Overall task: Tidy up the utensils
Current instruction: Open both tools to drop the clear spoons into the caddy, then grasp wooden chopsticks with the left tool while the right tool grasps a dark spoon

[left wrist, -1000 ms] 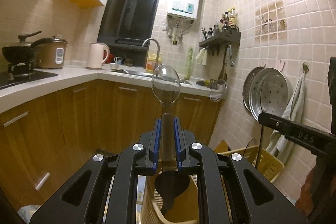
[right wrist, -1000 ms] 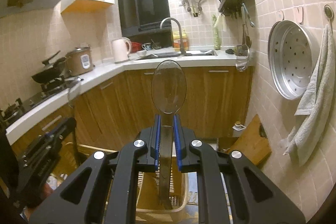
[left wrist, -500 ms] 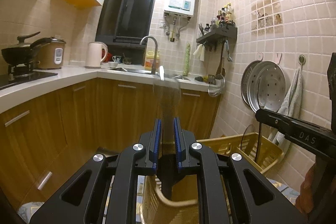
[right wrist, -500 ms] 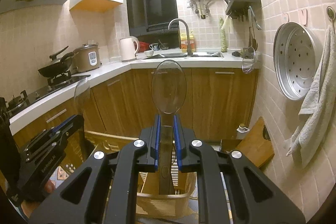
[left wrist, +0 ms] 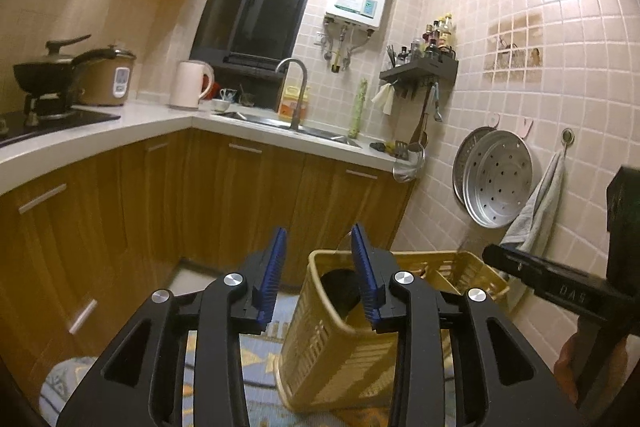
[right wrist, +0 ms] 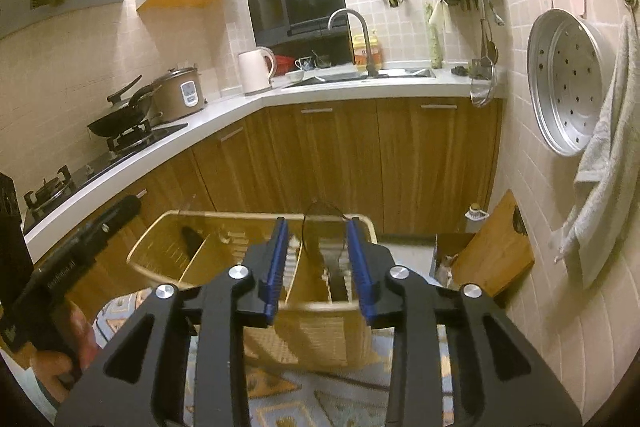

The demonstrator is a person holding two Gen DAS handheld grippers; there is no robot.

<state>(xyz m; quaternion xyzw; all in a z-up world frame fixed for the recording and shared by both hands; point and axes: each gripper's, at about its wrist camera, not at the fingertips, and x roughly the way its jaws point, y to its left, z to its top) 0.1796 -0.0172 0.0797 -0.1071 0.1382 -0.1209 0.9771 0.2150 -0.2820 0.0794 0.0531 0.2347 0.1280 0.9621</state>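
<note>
Over a yellow basket, the left gripper is opening its jaws, with nothing between the blue pads. The right gripper is opening too; a clear spoon stands loose between its pads, down in the basket's right part. Another spoon sits in the left part. Behind are wooden cabinets and a sink.

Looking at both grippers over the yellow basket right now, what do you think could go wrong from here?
1. The right gripper is opening with the clear spoon between its pads; the spoon could tip against the rim of the yellow basket instead of standing in its compartment.
2. The left gripper, also opening, is just above the basket's near rim; withdrawing carelessly might knock the light basket over.
3. The two grippers are close together and could collide.
</note>
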